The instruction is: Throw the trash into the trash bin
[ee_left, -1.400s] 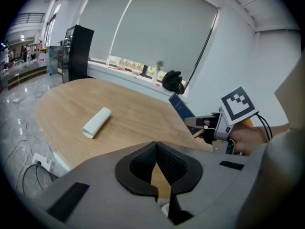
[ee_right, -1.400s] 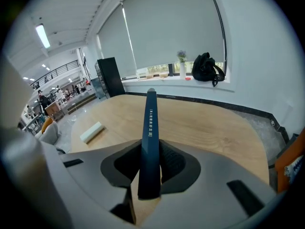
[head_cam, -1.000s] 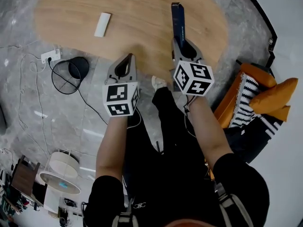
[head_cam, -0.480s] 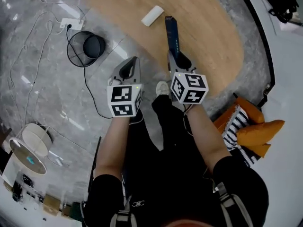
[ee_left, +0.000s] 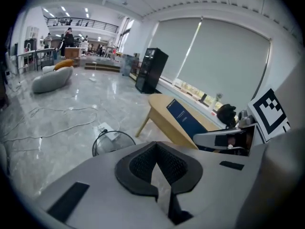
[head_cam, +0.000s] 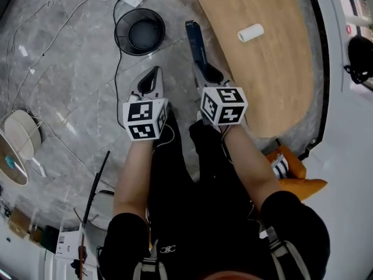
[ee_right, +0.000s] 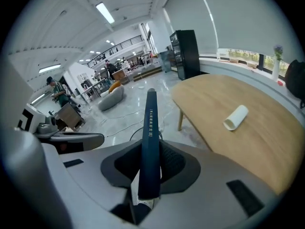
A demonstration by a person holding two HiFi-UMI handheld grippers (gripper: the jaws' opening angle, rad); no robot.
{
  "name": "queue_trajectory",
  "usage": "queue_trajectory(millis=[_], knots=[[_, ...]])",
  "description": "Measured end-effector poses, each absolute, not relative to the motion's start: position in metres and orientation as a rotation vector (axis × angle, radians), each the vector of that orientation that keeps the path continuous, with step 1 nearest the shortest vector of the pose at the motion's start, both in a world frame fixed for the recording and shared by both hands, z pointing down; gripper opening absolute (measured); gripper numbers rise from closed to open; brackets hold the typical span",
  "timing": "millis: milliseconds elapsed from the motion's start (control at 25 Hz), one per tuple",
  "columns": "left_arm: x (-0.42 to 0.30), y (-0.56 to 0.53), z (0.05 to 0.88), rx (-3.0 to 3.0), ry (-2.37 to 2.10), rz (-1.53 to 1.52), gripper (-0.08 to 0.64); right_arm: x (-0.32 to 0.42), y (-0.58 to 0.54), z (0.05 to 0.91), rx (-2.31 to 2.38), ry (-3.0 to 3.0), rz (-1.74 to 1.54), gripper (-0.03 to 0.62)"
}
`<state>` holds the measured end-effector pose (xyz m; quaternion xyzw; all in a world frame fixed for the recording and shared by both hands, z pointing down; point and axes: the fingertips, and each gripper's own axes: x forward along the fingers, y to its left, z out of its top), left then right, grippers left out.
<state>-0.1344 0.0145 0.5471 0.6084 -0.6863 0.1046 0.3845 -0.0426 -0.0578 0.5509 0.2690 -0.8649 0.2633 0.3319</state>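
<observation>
The right gripper [head_cam: 204, 74] has its jaws closed on one end of a slim dark blue box [head_cam: 195, 39]. The pads press on its two flat faces and most of the box projects forward beyond the tips. This grip seems chosen for the drop: the long free end can be brought over an opening first, and then it is enough to part the jaws. The print on the box is too small to read, so it is perhaps an empty carton, but this is not sure.

The left gripper [head_cam: 151, 77] has its jaws brought together at the tips, with nothing between them. It is carried beside the right one, probably only to keep it out of the way.

The trash bin [head_cam: 118, 28], a round black wire basket, stands on the grey floor just off the end of the wooden table [head_cam: 268, 80]. It is ahead of both grippers but apart from the box. A white roll [head_cam: 250, 32] lies on the table, possibly more trash. The box is not yet over the bin, so the throw is not done.
</observation>
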Motion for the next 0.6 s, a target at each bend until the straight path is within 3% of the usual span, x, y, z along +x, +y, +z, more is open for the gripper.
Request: queue_trajectory(millis=[320,600], knots=[[-0.233,0.059,0.58,1.409,-1.804,0.226,0.012,-0.149,-0.024,0.608,0.51,-2.167,0.663,0.087],[-0.276,0.079,0.617,1.323,-1.796,0.207,0.012,-0.194,-0.012,0.69,0.402,-1.984,0.676,0.089]])
